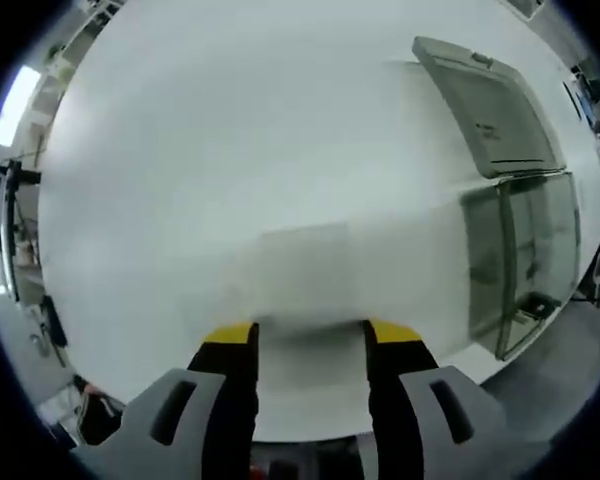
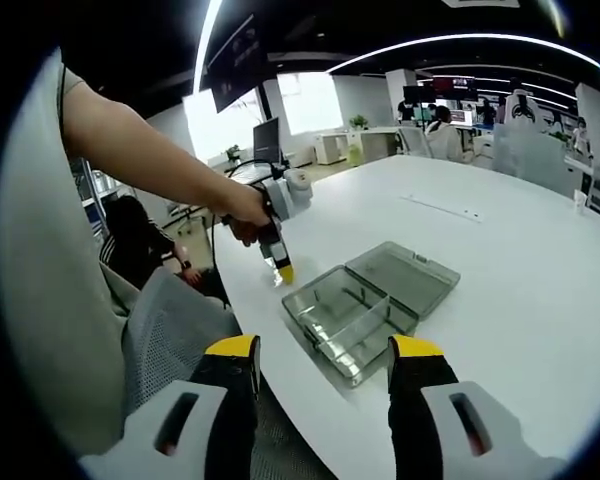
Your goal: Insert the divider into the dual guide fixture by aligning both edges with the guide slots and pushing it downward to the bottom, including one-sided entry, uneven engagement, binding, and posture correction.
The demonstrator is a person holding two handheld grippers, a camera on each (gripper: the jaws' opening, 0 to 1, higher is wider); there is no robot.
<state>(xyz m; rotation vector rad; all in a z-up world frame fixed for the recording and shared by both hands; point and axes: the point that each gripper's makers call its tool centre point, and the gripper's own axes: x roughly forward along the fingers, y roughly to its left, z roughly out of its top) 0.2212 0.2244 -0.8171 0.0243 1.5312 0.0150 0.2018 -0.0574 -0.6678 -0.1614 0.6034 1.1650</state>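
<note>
Right gripper view: left gripper point(image 2: 282, 270) points down over white table point(image 2: 540, 250).

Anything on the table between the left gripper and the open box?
Nothing: in the right gripper view, bare white table separates the left gripper from the open box.

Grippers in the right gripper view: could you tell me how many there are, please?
2: the right gripper rising from the bottom, jaws apart, and the left gripper in the person's hand over the table edge.
</note>
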